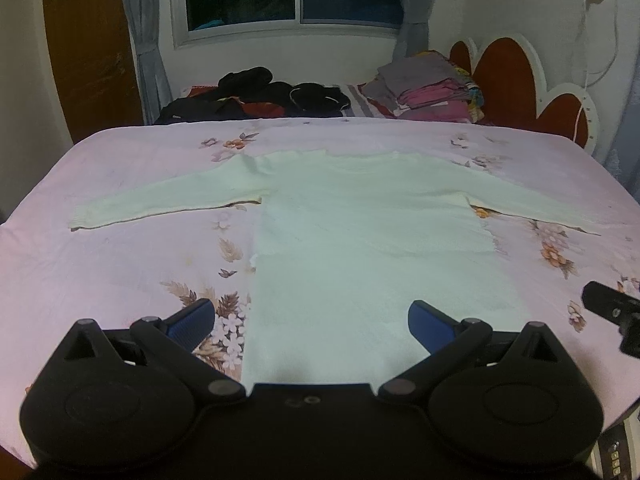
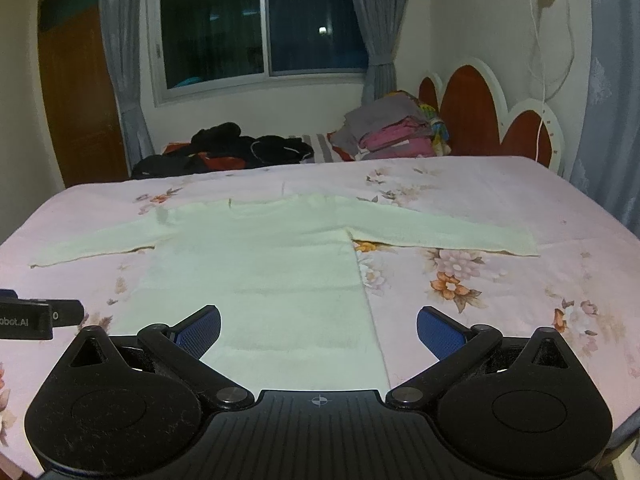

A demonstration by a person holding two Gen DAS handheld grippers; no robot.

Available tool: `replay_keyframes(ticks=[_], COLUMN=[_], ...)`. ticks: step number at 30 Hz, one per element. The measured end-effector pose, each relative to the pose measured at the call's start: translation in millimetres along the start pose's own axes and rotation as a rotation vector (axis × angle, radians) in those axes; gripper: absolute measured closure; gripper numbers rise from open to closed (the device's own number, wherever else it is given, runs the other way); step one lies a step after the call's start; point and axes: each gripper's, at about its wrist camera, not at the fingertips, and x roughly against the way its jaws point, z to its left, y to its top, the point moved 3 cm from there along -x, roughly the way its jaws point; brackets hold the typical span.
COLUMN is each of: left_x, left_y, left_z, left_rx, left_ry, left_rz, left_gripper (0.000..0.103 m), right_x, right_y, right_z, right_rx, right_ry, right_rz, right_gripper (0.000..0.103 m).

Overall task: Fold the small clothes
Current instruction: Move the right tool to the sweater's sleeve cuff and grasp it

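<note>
A pale sweater (image 1: pixel 360 216) lies flat on the bed (image 1: pixel 120 264), spread out with both sleeves stretched toward the side edges, collar toward the far edge and hem at the near edge. The left gripper (image 1: pixel 311 320) hovers over the hem's left corner with its fingers spread wide and nothing between them; the right gripper (image 2: pixel 319 326) hangs over the hem's right corner, likewise released and empty. No fold looks made yet, so the step in hand is most likely the first grasp. To do it well, each gripper should come down onto its own hem corner, or onto a sleeve end, with one blue pad (image 2: pixel 199 329) slid under both layers of knit so front and back lift together. Pinch close to the edge, not deep in the body, since soft knit will bunch and drag the sheet if too much is taken. Both sides ought to rise level and travel at one pace, or the fold line will skew. The left sleeve (image 1: pixel 160 202) has a slight wrinkle near the shoulder that may need smoothing. Piles of other clothes (image 2: pixel 392 132) sit well apart by the far edge and should not interfere.
</note>
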Motion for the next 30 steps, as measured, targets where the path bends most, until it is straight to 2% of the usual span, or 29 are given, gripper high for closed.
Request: replay_keyframes(ticks=[14,19,30], left_x=[-75.7,-106.3,-173.0], left_y=[38.4,52.9,79.7], left_z=[8.6,12.6,-0.6], left_rx=[0.056,0.108,0.128], left_ry=[0.028,0.032,0.078], left_rz=[0.001,0.010,0.029], left_gripper=[0.000,0.000,0.002], right_x=[-77.6,-108.9,-185.1], right_y=[31.0,44.8,56.7], right_z=[-66.3,-95.7,-196.9], right_rx=[-0.090,-0.112,-0.236], right_ry=[-0.081,-0.111,-0.206], right_rz=[0.029,0.038,0.084], right_gripper=[0.000,0.000,0.000])
